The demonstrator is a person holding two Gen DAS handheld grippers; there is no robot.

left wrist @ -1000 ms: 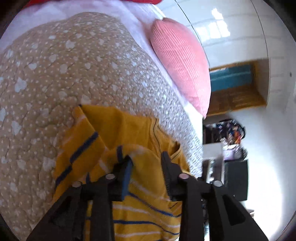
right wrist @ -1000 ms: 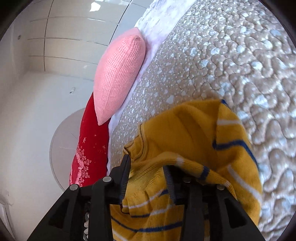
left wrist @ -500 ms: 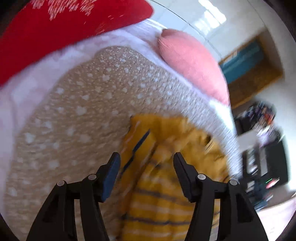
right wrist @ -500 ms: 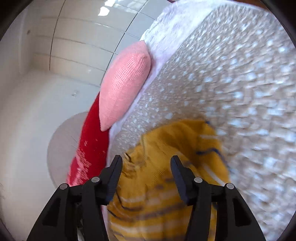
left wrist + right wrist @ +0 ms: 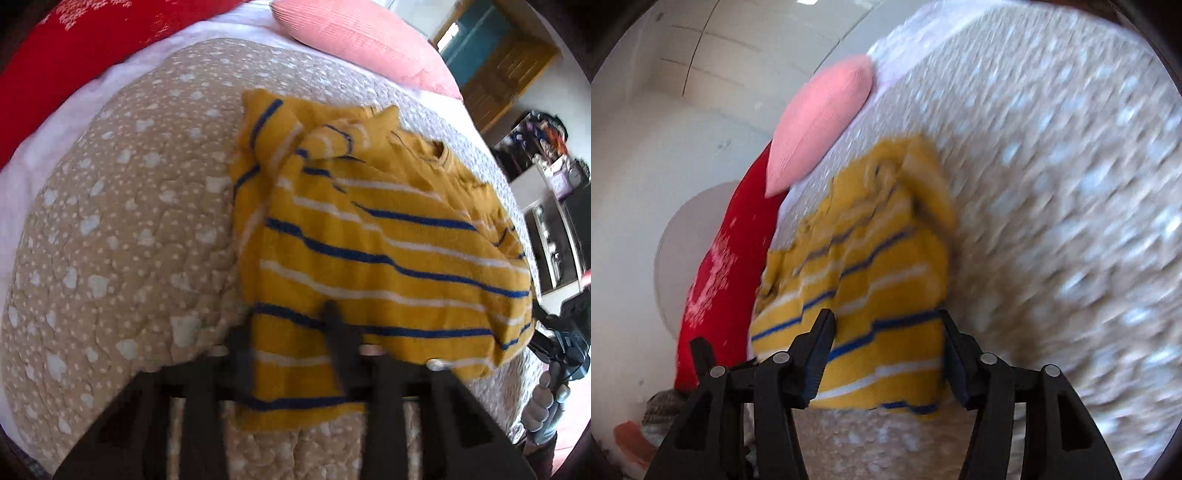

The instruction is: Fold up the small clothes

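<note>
Both grippers let go and backed off; sweater (image 5: 369, 236) now on quilt (image 5: 122, 229). Right gripper (image 5: 886, 350) wide open, empty. Left gripper (image 5: 291, 347) blurred, parted, hem partly hiding fingers.

A second ago both my tools were clamped on bunched folds of the sweater (image 5: 369, 236). Half a second ago they had let go and spread. Now my left tool (image 5: 291, 347) has pulled back to the near hem, its blurred fingers straddling the edge. My right tool (image 5: 886, 350) is wide apart, with the hem between its fingers. The sweater has dropped onto the quilt (image 5: 129, 221), spread flatter, sleeve folded over the chest.
</note>
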